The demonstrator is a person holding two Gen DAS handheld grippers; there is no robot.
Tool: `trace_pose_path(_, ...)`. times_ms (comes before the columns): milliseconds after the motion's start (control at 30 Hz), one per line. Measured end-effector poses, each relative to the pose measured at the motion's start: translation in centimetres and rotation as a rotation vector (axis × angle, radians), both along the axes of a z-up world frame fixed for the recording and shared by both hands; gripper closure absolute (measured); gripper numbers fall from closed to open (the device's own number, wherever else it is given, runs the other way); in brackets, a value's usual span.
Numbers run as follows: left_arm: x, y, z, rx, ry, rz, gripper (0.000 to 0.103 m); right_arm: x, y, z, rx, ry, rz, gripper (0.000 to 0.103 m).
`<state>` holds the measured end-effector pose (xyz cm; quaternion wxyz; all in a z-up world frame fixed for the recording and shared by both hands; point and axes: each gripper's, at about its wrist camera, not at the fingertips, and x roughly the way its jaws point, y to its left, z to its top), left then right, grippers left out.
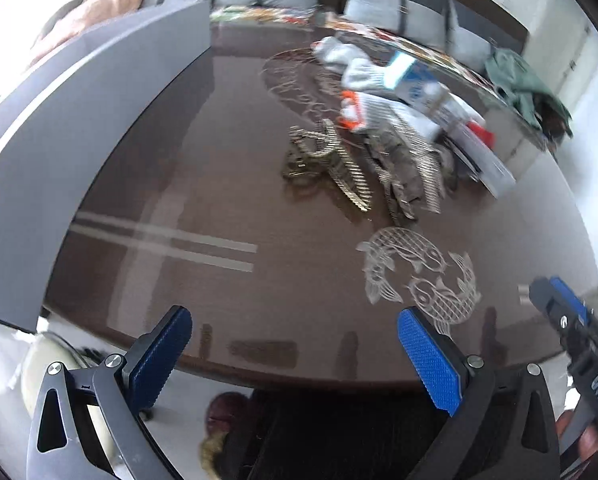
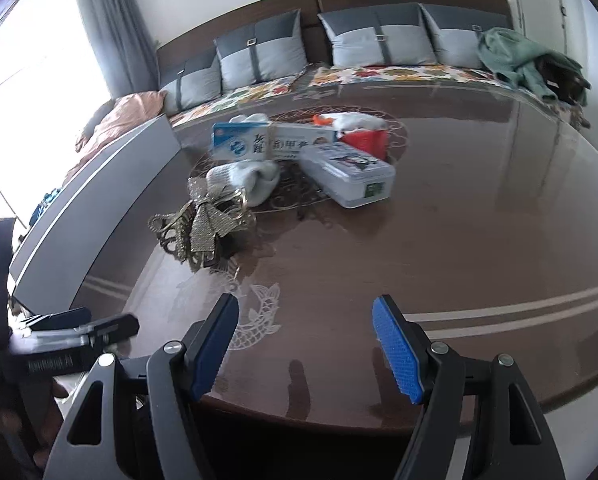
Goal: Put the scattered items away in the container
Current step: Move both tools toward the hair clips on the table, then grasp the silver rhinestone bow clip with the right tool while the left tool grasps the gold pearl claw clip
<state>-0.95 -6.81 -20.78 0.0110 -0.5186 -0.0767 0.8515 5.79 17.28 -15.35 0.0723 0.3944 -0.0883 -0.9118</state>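
Observation:
A pile of scattered items lies mid-table: a gold ribbon bow [image 2: 207, 224] [image 1: 327, 160], a white sock [image 2: 247, 176] [image 1: 363, 72], a blue-and-white carton [image 2: 259, 144] [image 1: 415, 80], a clear lidded plastic box [image 2: 351, 176] [image 1: 479, 152], and a red item [image 2: 367, 140] under white cloth. The grey container [image 1: 99, 100] [image 2: 99, 192] stands along the table's left side. My left gripper [image 1: 293, 336] hovers open and holds nothing over the near table edge. My right gripper [image 2: 305, 320] is also open and holds nothing, to the right of the left one. Both are well short of the pile.
The glossy brown table [image 2: 479, 240] carries a pale fish pattern [image 1: 419, 276] near the front edge. Behind it is a sofa with grey cushions [image 2: 263, 56] and a green cloth [image 2: 531, 60]. The other gripper shows at each view's edge [image 1: 559, 300] [image 2: 99, 326].

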Motion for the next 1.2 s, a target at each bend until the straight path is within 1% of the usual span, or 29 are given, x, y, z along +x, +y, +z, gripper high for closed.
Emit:
trace_pose_path(133, 0.0, -0.1, -0.6, -0.008, -0.017, 0.018, 0.0, -0.7, -1.3, 0.5, -0.039, 0.037, 0.096, 0.032)
trace_pose_path(200, 0.1, -0.1, -0.5, -0.014, -0.011, 0.021, 0.0, -1.9, -2.3, 0.5, -0.069, 0.041, 0.17, 0.032)
trace_pose_path(300, 0.4, -0.2, -0.2, -0.021, 0.01, 0.021, 0.0, -4.2, -4.0, 0.5, -0.075, 0.065, 0.256, 0.032)
trace_pose_path(400, 0.4, -0.6, -0.2, -0.017, 0.01, 0.021, 0.0, -6.9, -5.8, 0.3, -0.011, 0.061, 0.328, 0.032)
trace_pose_path(500, 0.1, -1.1, -0.3, 0.003, 0.006, 0.032, 0.0, -9.3, -7.1, 0.1, 0.009, 0.031, 0.4, 0.032)
trace_pose_path(600, 0.1, -1.6, -0.4, 0.021, 0.002, 0.044, 0.0, -11.6, -8.1, -0.4, 0.035, -0.004, 0.427, 0.034)
trace_pose_path(767, 0.1, -1.9, -0.4, 0.017, 0.005, 0.046, 0.0, -13.9, -8.7, -0.9, 0.04, -0.054, 0.431, 0.035)
trace_pose_path(800, 0.1, -2.0, -0.5, 0.017, 0.004, 0.046, 0.0, -14.1, -8.9, -0.9, 0.041, -0.058, 0.436, 0.042)
trace_pose_path(833, 0.0, -2.0, -0.6, 0.018, 0.0, 0.046, 0.0, -14.2, -9.1, -1.0, 0.048, -0.065, 0.446, 0.05)
trace_pose_path(867, -0.1, -2.0, -0.7, 0.019, -0.005, 0.046, 0.0, -14.3, -9.5, -1.1, 0.082, -0.077, 0.453, 0.069)
trace_pose_path(900, -0.2, -2.0, -0.8, 0.019, -0.009, 0.045, 0.0, -14.4, -9.7, -1.1, 0.097, -0.084, 0.459, 0.069)
trace_pose_path(1000, -0.3, -1.9, -0.8, 0.026, -0.013, 0.035, 0.0, -14.4, -9.3, -0.8, 0.098, -0.105, 0.449, 0.071)
trace_pose_path(1067, -0.3, -2.0, -0.6, 0.039, -0.001, 0.021, 0.0, -13.8, -8.3, -0.5, 0.066, -0.11, 0.408, 0.074)
trace_pose_path(1100, -0.3, -2.0, -0.4, 0.048, 0.008, 0.009, 0.0, -13.5, -7.7, -0.3, 0.043, -0.109, 0.385, 0.08)
trace_pose_path(1133, -0.4, -2.0, -0.1, 0.059, 0.018, -0.005, 0.0, -13.0, -6.8, 0.0, 0.012, -0.1, 0.35, 0.082)
trace_pose_path(1200, -1.5, -2.0, 0.7, 0.087, 0.046, -0.039, 0.0, -10.8, -5.0, 0.5, -0.045, -0.075, 0.276, 0.082)
